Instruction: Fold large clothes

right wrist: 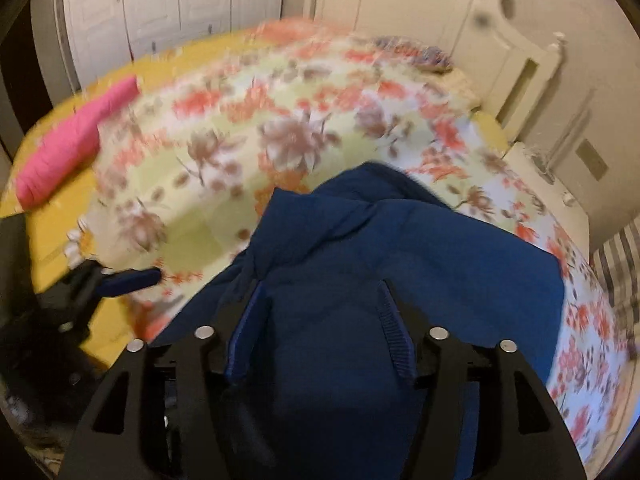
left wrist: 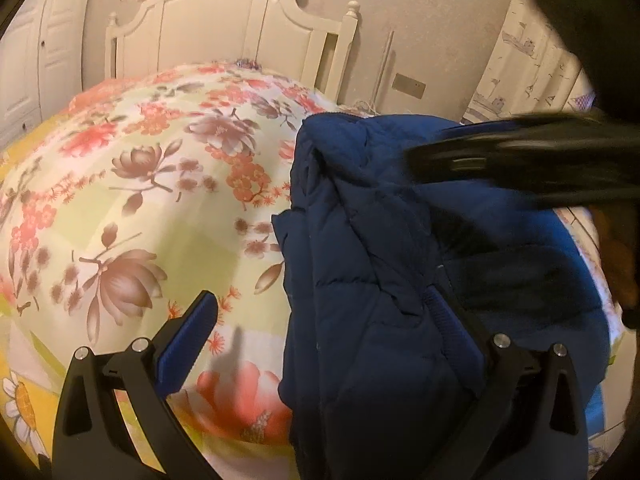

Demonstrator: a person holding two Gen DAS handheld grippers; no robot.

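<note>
A dark blue padded jacket [left wrist: 380, 248] lies bunched on the flowered bed cover [left wrist: 152, 168]. My left gripper [left wrist: 320, 312] is open wide, its left pad [left wrist: 188, 340] over the cover and its right pad [left wrist: 452, 324] against the jacket. The right gripper [left wrist: 500, 160] crosses above the jacket as a blurred black shape. In the right wrist view the right gripper [right wrist: 320, 292] has jacket fabric [right wrist: 400, 248] lying between its parted blue pads [right wrist: 394, 328]; I cannot tell whether it grips it. The left gripper's pad [right wrist: 128, 280] shows at left.
A pink rolled cloth [right wrist: 76, 144] lies at the bed's far left on the yellow sheet [right wrist: 56, 240]. A white headboard [left wrist: 232, 28] stands behind, white wardrobe doors [right wrist: 168, 4] to the left, and a patterned curtain [left wrist: 528, 68] at right.
</note>
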